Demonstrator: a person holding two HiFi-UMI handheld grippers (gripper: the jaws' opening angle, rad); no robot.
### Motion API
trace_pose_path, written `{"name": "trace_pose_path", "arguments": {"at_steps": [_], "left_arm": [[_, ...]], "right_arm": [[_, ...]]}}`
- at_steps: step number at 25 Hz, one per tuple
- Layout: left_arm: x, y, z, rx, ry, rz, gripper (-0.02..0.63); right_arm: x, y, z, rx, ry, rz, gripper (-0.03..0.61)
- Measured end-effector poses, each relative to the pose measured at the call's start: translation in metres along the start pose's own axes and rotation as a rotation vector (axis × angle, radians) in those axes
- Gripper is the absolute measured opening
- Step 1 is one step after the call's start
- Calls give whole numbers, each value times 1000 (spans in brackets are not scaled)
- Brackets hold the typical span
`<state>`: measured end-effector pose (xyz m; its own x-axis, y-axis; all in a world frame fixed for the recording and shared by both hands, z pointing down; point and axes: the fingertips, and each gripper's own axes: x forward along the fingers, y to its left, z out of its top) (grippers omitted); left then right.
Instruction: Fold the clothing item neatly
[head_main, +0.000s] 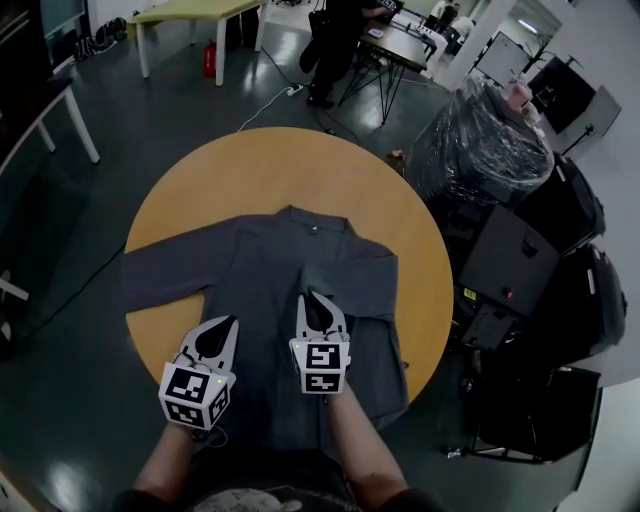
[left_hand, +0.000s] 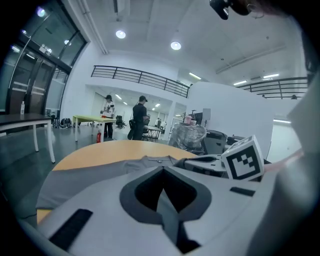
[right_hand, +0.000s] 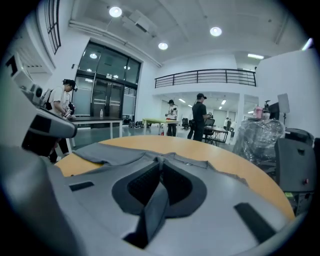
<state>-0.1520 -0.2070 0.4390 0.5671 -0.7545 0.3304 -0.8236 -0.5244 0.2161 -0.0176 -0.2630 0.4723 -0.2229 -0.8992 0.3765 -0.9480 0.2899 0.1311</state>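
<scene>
Sleeve-folding step under way. Grey long-sleeved soft fabric shirt (head_main: 260, 300) spread flat on round tan wooden tabletop (head_main: 200, 180), collar far side. Right hand-held gripper (head_main: 318, 297) clenched on folded-in sleeve (head_main: 352, 268) across chest. Left hand-held gripper (head_main: 224, 322) clenched, empty, near hem. Next, likely: releasing, then folding outstretched sleeve (head_main: 160, 275) inward. Limp matte cloth.

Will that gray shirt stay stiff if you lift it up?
Probably floppy: the shirt lies flat, and one sleeve is already folded across it. It likely slides easily on the smooth table.
</scene>
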Motion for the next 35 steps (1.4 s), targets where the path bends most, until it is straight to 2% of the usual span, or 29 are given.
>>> {"name": "trace_pose_path", "arguments": {"at_steps": [5, 8, 12, 15, 18, 20, 23, 30, 35], "left_arm": [[3, 6, -14, -2, 34, -26, 8], [7, 9, -20, 8, 51, -37, 8], [10, 13, -23, 10, 59, -44, 8], [13, 15, -24, 11, 62, -47, 8], [16, 16, -24, 26, 67, -54, 8], [20, 17, -25, 46, 73, -58, 8], [26, 19, -26, 65, 80, -64, 8], [30, 32, -35, 50, 110, -61, 8], [32, 46, -39, 34, 121, -47, 8]], "right_arm": [[4, 28, -34, -4, 91, 28, 15], [5, 50, -52, -8, 144, 95, 17], [-2, 66, -61, 20, 149, 152, 57], [-11, 55, -62, 49, 139, 103, 57], [-18, 25, -65, 99, 143, -5, 57], [-15, 2, -70, 132, 163, -71, 57], [-1, -21, -85, 166, 211, -123, 57], [35, -39, -123, 252, 359, -137, 89], [40, -35, -127, 274, 384, -112, 68]]}}
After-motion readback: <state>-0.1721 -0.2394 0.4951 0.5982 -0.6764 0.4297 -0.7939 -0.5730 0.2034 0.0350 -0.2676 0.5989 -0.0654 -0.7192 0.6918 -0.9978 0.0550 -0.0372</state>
